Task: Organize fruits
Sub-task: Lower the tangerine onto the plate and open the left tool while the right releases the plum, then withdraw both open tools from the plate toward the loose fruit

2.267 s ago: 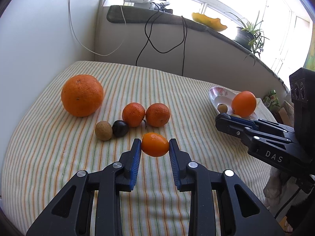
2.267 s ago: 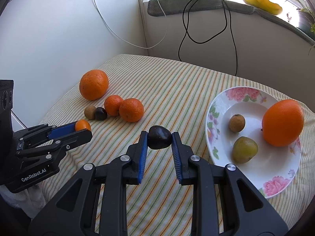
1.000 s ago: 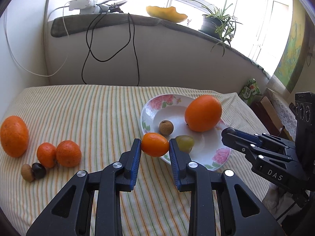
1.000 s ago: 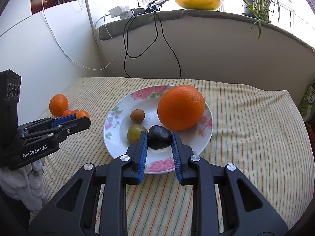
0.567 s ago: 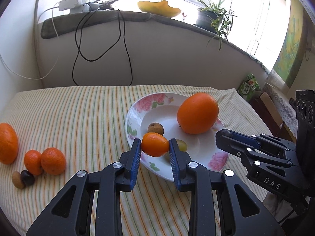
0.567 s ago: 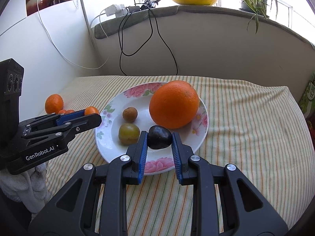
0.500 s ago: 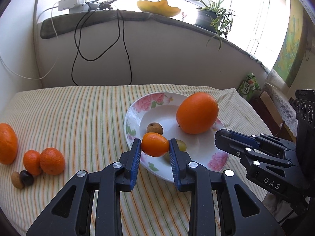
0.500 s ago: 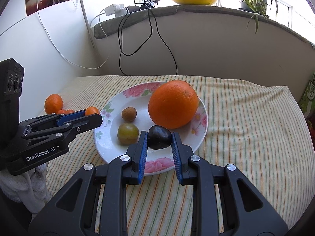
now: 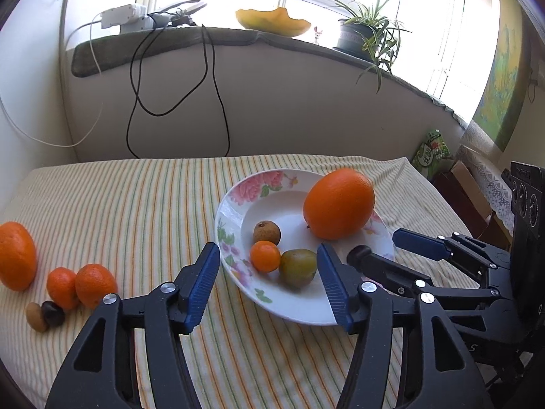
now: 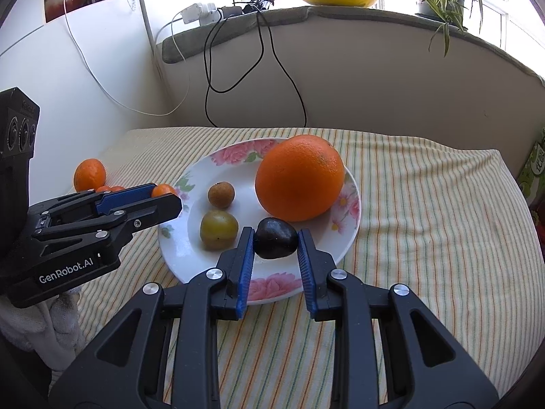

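Observation:
A floral plate [image 9: 238,201] [image 10: 177,238] holds a big orange [image 9: 338,203] [image 10: 299,177], a brown longan [image 9: 266,232] [image 10: 221,195], a green plum [image 9: 298,267] [image 10: 218,229] and a small orange kumquat [image 9: 265,256]. My left gripper [image 9: 267,284] is open above the plate's near edge, with the kumquat lying free on the plate between its jaws. My right gripper [image 10: 276,259] is shut on a dark plum [image 10: 276,238] over the plate's front part.
On the striped cloth at the left lie a big orange [image 9: 15,255], two mandarins [image 9: 81,285], a brown longan [image 9: 35,317] and a dark fruit [image 9: 52,313]. Cables hang down the back wall. A yellow dish and a potted plant stand on the sill.
My left gripper has opened and let the kumquat drop onto the plate beside the green plum. My right gripper still holds the dark plum over the plate.

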`<state>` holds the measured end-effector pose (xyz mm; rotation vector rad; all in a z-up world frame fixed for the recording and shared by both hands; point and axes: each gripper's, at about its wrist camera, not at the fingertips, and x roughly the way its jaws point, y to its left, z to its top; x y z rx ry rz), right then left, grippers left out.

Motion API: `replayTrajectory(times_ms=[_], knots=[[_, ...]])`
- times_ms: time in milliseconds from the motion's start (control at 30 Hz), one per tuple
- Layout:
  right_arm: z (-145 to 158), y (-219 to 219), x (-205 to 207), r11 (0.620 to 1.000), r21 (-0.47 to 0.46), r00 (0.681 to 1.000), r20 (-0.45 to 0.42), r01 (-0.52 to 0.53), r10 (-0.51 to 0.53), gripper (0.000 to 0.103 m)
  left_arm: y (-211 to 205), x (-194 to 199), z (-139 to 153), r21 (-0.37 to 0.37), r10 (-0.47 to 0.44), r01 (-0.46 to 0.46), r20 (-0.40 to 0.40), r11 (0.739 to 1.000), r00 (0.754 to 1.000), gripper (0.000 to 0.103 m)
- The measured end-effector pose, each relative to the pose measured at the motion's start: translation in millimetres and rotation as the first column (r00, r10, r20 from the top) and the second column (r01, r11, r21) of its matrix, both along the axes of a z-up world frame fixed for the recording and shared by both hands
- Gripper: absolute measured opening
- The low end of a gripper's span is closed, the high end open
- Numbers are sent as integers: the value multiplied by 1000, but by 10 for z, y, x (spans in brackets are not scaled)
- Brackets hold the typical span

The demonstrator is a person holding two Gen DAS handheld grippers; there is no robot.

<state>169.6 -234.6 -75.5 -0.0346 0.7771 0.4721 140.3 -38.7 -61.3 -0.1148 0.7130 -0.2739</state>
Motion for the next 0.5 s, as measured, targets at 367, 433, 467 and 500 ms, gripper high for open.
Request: replayTrajectory(times_ms=[367, 433, 467, 500], knots=[[113, 59, -120, 999, -46, 997, 73, -3, 7, 85, 57, -89, 112, 6, 26, -27, 30, 1000, 999, 72], [130, 93, -138, 998, -55, 997, 79, -8, 12, 87, 74, -109, 129, 6, 33, -33, 32, 999, 999, 72], [139, 106, -147, 998, -59, 996, 83, -10, 15, 88, 85, -118, 137, 6, 36, -36, 33, 999, 999, 72], [148, 120, -157, 998, -61, 996, 87, -13, 18, 89, 101, -129, 147, 5, 40, -40, 35, 999, 999, 72]])
